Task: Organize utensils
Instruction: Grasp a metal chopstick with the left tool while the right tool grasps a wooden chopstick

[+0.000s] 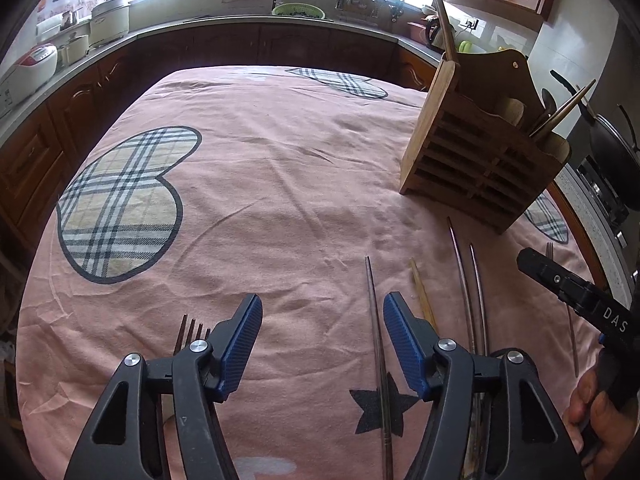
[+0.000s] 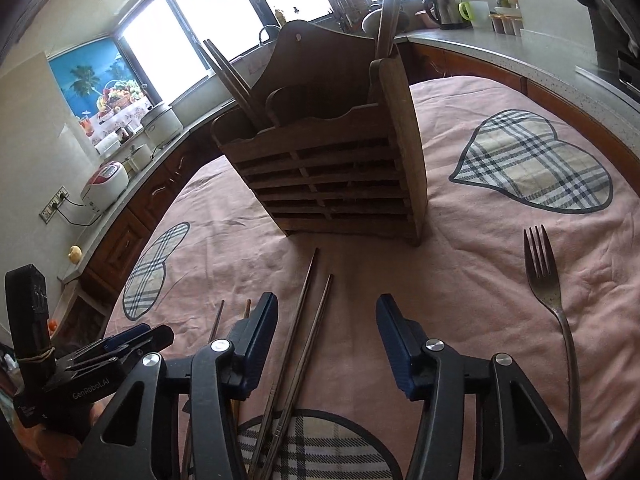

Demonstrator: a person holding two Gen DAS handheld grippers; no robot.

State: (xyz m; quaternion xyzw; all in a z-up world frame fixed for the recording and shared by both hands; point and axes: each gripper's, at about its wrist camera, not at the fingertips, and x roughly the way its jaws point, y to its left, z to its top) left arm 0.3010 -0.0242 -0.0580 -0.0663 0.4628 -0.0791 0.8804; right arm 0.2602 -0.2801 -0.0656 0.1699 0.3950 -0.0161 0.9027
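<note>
Pink cloth (image 1: 280, 180) spread over the counter, likely to soften the surface and stop thin sticks from rolling. On it, toward the far side, a wooden holder (image 2: 332, 176) set upright with its slatted front facing the work, so the open top pockets can be reached from above. Already standing in it: a few chopsticks (image 2: 228, 76) leaning in the left pocket and long handles (image 2: 388, 8) in the right one, apparently sorted by kind.

Loose pieces laid out flat on the cloth on the near side of the holder, well apart from it, mostly pointing toward it:
- pair of dark chopsticks (image 2: 316, 312) lying side by side
- single dark chopstick (image 1: 376, 340) and a pale wooden one (image 1: 422, 300) next to it
- one fork (image 2: 540, 272) off to the right, another fork (image 1: 192, 330) off to the left

Right hand-held gripper (image 2: 327, 308) angled down over the dark pair, jaws apart, the pair between them but nearer the left pad and not pressed: gripping nothing yet, seemingly lined up to take both sticks at once.

Left hand-held gripper (image 1: 323, 312) likewise parted and empty, bare cloth between the pads, the single dark chopstick just inside the right pad. Probably lined up for that stick, though cannot say for certain.
</note>
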